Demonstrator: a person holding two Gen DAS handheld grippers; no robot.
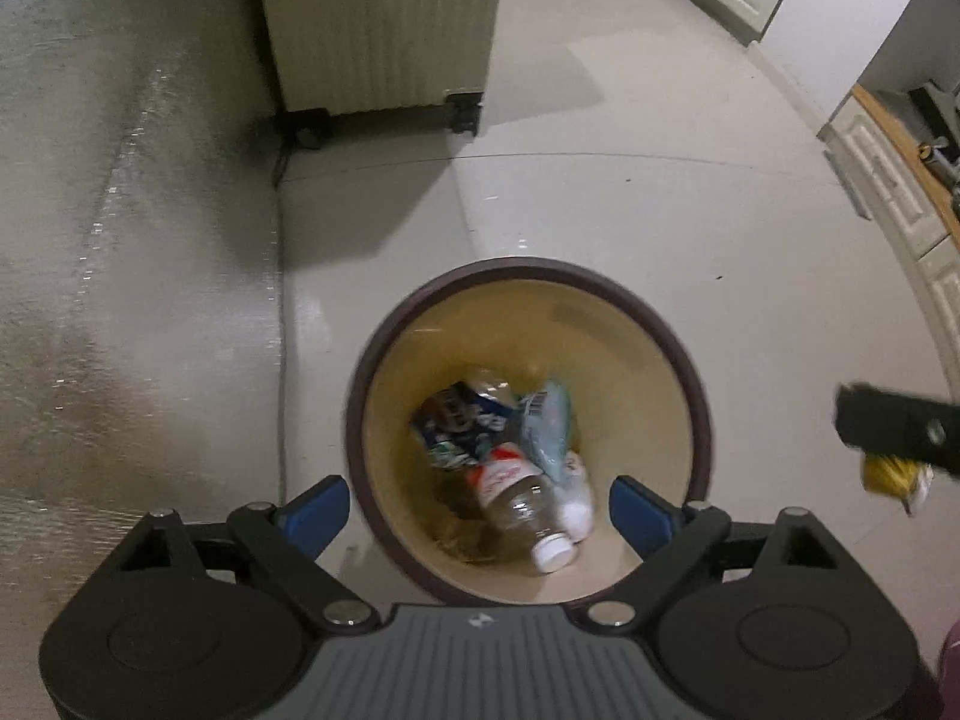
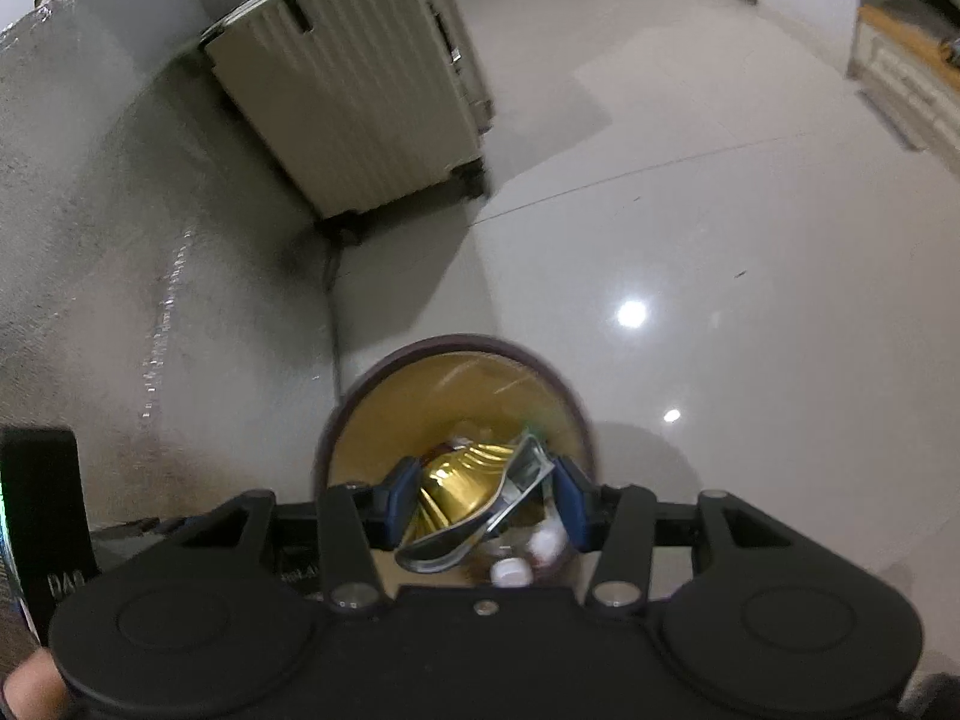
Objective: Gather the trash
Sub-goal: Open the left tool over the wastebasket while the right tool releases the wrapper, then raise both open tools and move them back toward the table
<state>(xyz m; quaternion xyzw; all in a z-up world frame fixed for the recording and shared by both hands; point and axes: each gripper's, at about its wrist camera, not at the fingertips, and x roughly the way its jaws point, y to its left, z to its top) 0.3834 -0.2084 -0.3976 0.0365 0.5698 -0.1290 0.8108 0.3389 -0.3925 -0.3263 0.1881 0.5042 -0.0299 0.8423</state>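
A round trash bin [image 1: 684, 360] with a dark rim and tan inside stands on the floor. It holds a plastic bottle [image 1: 522, 504] with a white cap, a blue wrapper [image 1: 459, 423] and a pale packet [image 1: 549, 426]. My left gripper [image 1: 480, 510] is open and empty, right above the bin's near edge. My right gripper [image 2: 486, 498] is shut on a crushed gold can [image 2: 462, 492] and holds it over the bin [image 2: 384, 384]. In the left wrist view the right gripper's finger [image 1: 894, 426] shows at the right with the can [image 1: 894, 477] under it.
A ribbed cream suitcase [image 1: 384, 24] on wheels stands beyond the bin, also in the right wrist view [image 2: 354, 90]. A grey textured surface [image 1: 120, 240] runs along the left. White cabinets with a wooden top [image 1: 888, 180] stand at the right. The floor is pale glossy tile [image 1: 660, 210].
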